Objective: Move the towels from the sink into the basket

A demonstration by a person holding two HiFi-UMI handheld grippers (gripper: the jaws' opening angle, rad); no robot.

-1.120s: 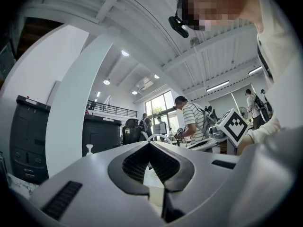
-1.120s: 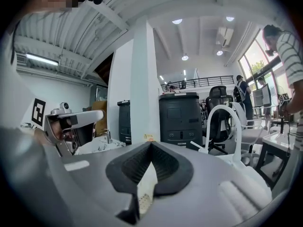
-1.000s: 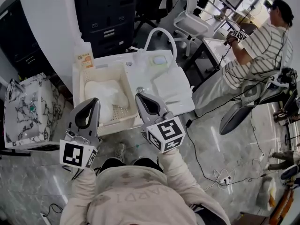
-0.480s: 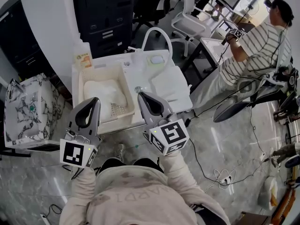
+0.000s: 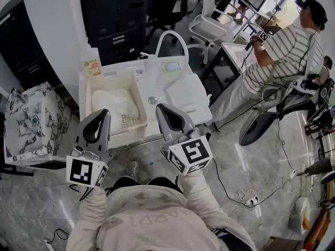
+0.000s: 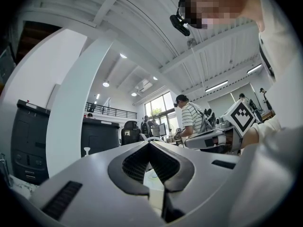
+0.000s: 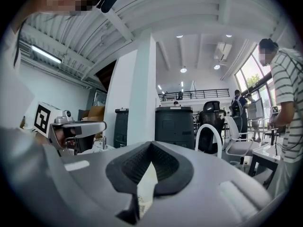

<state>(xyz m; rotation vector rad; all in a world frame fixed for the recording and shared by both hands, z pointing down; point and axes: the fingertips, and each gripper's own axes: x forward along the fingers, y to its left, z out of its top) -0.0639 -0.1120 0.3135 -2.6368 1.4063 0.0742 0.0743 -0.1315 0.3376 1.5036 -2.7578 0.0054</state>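
Both left tongs point(image 5: 103, 115) and right tongs point(image 5: 162, 110) hung closed and empty short of the basket point(image 5: 129, 121), which held one towel point(image 5: 112, 102); another towel point(image 5: 184, 92) seemingly lay right of the basket in the sink point(image 5: 157, 86), so reaching there with jaws opened looked next.

Floor point(image 5: 261, 161): glossy grey stone
Pillar point(image 5: 52, 30): white
Cabinets point(image 5: 112, 14): black
Chair point(image 5: 208, 22): white
Ceiling lights point(image 7: 183, 70): lit
Windows point(image 6: 160, 107): bright

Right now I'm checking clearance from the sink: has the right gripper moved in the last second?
Yes. Against the white sink unit, the right gripper has drawn back slightly toward the person and a little rightward.
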